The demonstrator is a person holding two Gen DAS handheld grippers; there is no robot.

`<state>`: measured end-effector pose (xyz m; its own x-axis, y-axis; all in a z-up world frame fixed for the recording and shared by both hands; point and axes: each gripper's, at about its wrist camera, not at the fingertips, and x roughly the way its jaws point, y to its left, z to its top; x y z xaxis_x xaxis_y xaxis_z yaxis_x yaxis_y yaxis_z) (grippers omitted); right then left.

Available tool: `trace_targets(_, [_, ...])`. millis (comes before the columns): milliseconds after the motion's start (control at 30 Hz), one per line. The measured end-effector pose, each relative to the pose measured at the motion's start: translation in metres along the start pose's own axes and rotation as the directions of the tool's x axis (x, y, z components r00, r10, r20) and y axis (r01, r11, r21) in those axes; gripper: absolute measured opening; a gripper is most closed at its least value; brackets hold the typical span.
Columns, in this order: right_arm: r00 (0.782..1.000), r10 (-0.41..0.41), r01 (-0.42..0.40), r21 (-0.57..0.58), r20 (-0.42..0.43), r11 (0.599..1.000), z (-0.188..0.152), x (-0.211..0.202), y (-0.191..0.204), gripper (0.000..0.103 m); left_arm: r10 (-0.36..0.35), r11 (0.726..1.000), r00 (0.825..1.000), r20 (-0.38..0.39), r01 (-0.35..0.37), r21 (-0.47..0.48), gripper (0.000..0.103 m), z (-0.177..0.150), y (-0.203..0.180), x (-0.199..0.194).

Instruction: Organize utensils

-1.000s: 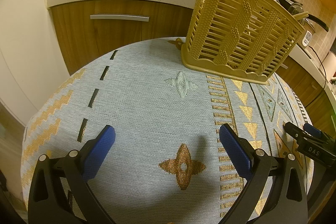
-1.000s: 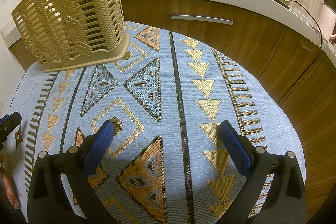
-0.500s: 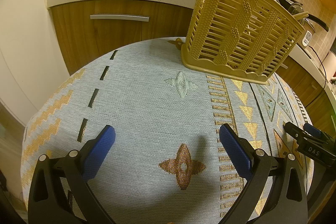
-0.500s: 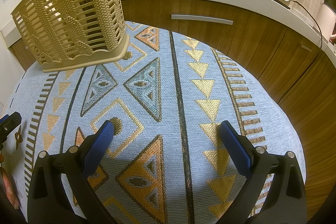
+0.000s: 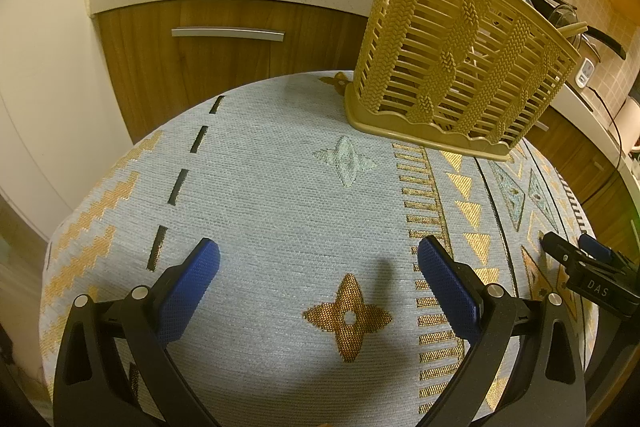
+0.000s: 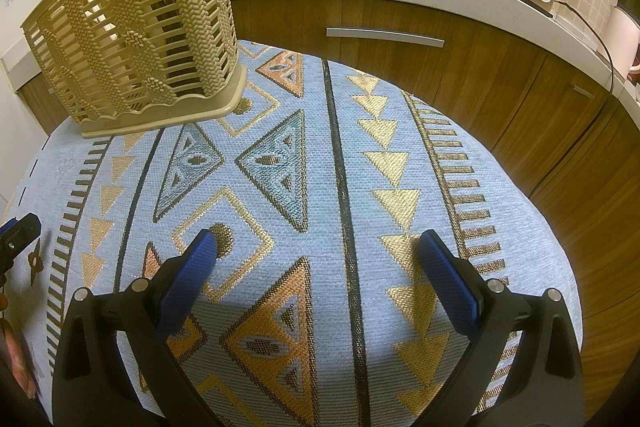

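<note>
Both tools idle: left gripper (image 5: 318, 259) and right gripper (image 6: 318, 251) are spread wide, holding nothing, low over the patterned tablecloth (image 5: 280, 195). The slatted utensil basket (image 5: 460, 59) stands at the table's far side, chopsticks (image 5: 573, 28) poking out the top. No loose utensils visible on the cloth, so the task looks done or nearly so. Versus the earlier frames: nothing has moved, same poses, same basket position.
</note>
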<state>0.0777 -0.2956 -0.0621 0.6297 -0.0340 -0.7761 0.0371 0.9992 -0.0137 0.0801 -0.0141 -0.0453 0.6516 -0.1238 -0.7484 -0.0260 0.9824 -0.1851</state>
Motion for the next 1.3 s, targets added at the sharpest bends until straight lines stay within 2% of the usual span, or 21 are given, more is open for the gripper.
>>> trace_targets(1300, [1.0, 0.0, 0.0, 0.0, 0.0, 1.0, 0.0004, 0.0002, -0.0004, 0.096, -0.007, 1.0, 1.0, 0.001, 0.007, -0.002, 0.096, -0.0003, 0.0003, -0.0002])
